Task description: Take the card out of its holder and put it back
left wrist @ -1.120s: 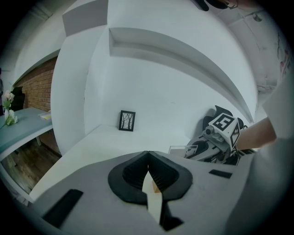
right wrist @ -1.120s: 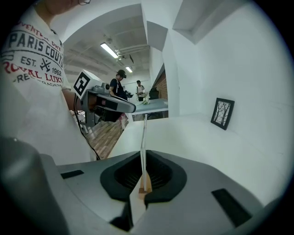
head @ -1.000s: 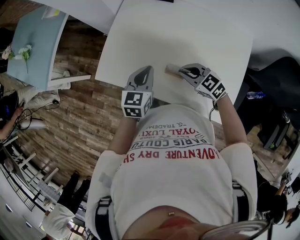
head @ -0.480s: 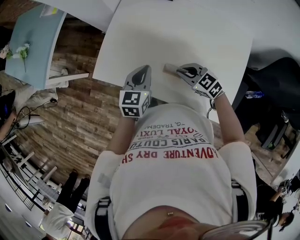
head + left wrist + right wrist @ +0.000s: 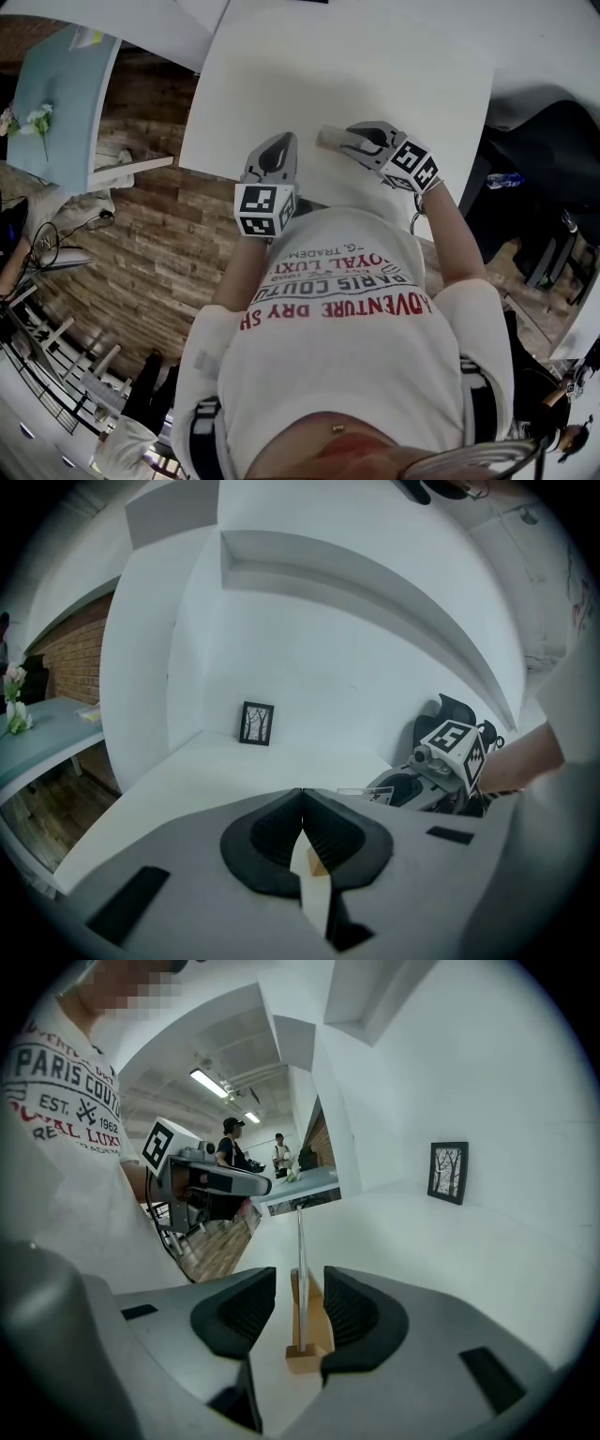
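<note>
Has just been spreading the jaws of the right gripper (image 5: 300, 1281), now apart on either side of the card (image 5: 299, 1237) and clear of it. Leaves the card upright in its wooden holder (image 5: 307, 1352) on the white table (image 5: 450, 1251). Holds the left gripper (image 5: 302, 797) closed, empty, near the holder.

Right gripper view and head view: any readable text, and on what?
"PARIS COUT", "EST. 1962": T-shirt, right gripper view, cut off.
"ADVENTURE DRY": same shirt, head view, upside down.
Card: edge-on, nothing readable.
Marker cubes: patterns only, no words.
</note>
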`<state>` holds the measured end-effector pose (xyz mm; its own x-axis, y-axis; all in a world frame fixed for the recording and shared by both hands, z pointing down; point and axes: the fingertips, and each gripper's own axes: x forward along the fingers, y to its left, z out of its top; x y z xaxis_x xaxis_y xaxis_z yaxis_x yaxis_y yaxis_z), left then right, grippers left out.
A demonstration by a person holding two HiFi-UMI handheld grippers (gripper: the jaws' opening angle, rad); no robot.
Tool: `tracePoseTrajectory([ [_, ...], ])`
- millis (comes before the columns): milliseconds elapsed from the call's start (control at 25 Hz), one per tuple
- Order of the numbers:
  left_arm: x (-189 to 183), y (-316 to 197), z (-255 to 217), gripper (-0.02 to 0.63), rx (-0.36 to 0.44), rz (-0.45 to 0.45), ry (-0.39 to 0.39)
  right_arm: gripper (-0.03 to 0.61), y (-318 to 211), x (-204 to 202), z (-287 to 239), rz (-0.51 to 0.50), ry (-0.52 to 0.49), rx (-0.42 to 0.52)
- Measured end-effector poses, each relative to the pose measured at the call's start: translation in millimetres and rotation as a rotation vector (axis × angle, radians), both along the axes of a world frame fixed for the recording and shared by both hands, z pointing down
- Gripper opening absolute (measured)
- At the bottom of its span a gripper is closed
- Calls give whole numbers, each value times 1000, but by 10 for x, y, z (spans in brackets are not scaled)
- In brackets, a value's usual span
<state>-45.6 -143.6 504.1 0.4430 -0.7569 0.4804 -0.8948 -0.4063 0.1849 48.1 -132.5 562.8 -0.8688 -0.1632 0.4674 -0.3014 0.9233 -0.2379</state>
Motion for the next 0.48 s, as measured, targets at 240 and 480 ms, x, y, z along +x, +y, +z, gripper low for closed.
tracePoseTrajectory([
  [240, 57, -61, -74, 25, 20, 47, 6, 158, -85, 14, -226, 104, -14, 73],
  [480, 161, -182, -231, 25, 64, 123, 29, 156, -243, 178, -696, 356, -116, 144],
])
